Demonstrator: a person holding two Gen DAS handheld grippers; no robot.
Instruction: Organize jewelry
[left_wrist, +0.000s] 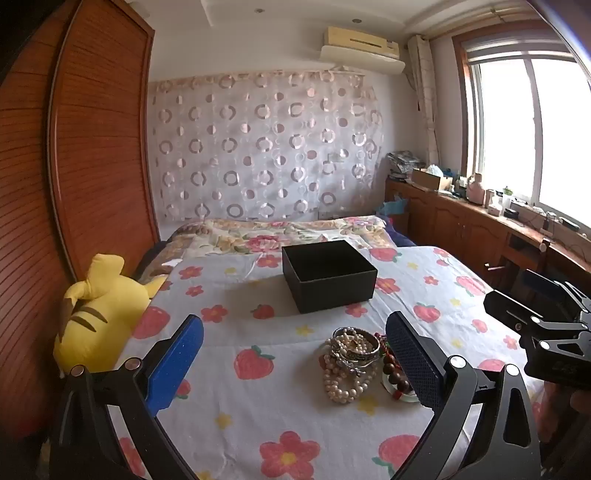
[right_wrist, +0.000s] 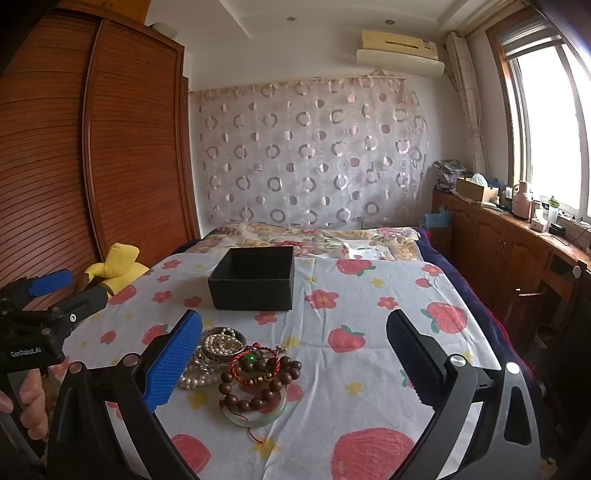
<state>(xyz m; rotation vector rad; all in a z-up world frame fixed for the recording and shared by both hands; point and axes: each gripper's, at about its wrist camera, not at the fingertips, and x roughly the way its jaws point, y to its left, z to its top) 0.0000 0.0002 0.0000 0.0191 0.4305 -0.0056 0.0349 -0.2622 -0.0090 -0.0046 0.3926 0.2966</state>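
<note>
Bedroom walls are seen behind a bed (left_wrist: 258, 406) covered by a sheet printed with strawberries and flowers. A wooden wardrobe (left_wrist: 99, 147) stands along the left side, and a patterned curtain (left_wrist: 258, 147) hangs on the far wall. A window (right_wrist: 546, 129) lights the right side above a low cabinet (right_wrist: 498, 243). A yellow plush (left_wrist: 96, 314) lies at the left edge of the bed.

A black box (left_wrist: 328, 275), open at the top, is set on the sheet toward the far middle. Nearer than the box, well apart from it, a pile of jewelry (right_wrist: 240, 369) is heaped: pearl strands (left_wrist: 343, 384), a silver bangle (left_wrist: 356, 345), brown wooden beads (right_wrist: 258, 384), a red cord (right_wrist: 255, 363) and a pale jade bangle (right_wrist: 255, 415) under the beads.

The left tool (left_wrist: 293, 365) is held with its fingers spread wide, nothing between them; the pile lies just inside its right finger. The right tool (right_wrist: 293, 365) is likewise spread wide and empty, the pile lying beside its left finger.
</note>
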